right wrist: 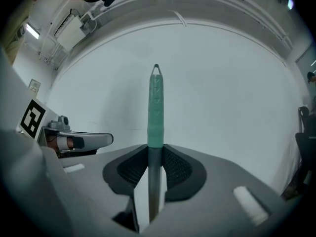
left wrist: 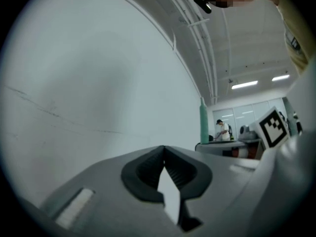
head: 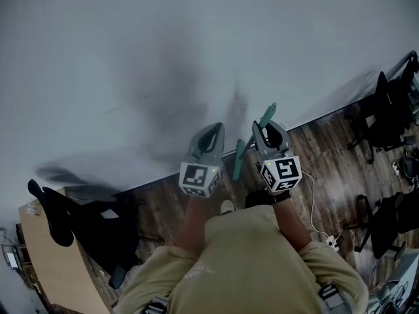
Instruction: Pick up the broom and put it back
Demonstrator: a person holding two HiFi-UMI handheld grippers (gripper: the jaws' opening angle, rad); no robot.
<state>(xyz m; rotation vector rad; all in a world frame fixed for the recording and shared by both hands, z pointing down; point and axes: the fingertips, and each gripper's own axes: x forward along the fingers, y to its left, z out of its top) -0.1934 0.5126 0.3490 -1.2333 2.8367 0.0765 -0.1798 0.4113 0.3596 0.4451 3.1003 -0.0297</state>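
The broom stands upright in my right gripper (right wrist: pixel 155 149), whose jaws are shut on its grey shaft just below the green grip (right wrist: pixel 156 110). In the head view the green grip's top (head: pixel 267 116) sticks up past my right gripper (head: pixel 270 131), and a green lower part of the broom (head: pixel 239 159) shows between the two grippers. My left gripper (head: pixel 211 131) is held level beside it on the left, apart from the broom. Its jaws (left wrist: pixel 164 149) meet at the tips with nothing between them. From the left gripper view the green grip (left wrist: pixel 204 125) stands to the right.
A white wall (head: pixel 163 57) rises straight ahead above a dark wood floor (head: pixel 327 156). Black office chairs (head: pixel 386 110) stand at the right, and a dark garment on a chair (head: pixel 85 221) beside a wooden desk (head: pixel 52 267) at the left. A power strip (head: pixel 332 242) lies on the floor.
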